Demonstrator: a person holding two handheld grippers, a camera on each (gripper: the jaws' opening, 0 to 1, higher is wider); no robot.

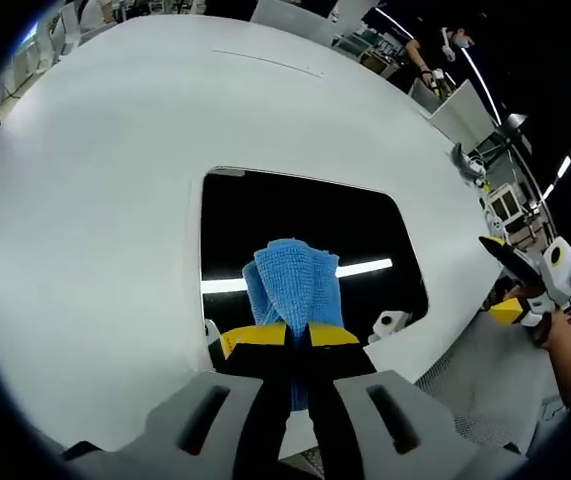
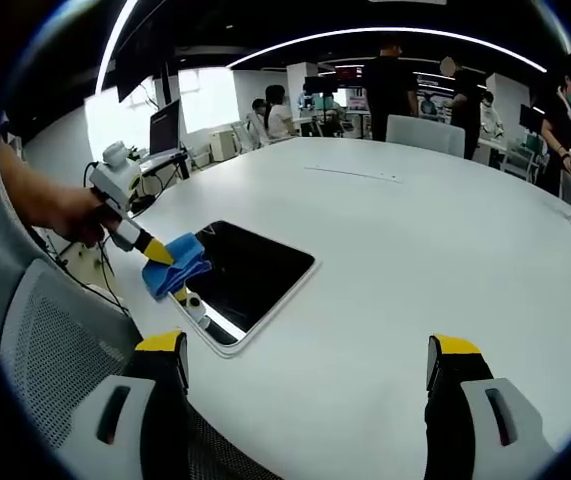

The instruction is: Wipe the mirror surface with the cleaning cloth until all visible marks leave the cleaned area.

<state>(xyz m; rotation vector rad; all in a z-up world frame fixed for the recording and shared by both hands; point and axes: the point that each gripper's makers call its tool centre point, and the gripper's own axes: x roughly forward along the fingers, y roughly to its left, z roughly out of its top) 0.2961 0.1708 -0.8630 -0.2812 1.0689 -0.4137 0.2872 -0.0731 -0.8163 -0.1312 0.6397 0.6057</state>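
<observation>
Left gripper (image 1: 298,335) is clamped on the blue cleaning cloth (image 1: 295,282) over the mirror (image 1: 295,235); right gripper (image 2: 305,355) jaws stand wide apart above the white table (image 2: 415,250)

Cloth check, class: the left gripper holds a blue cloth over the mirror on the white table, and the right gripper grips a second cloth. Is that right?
Not quite. The right gripper holds nothing: the right gripper view shows its fingers wide apart over the table. The rest stands: the left gripper holds the blue cloth over the mirror.
</observation>
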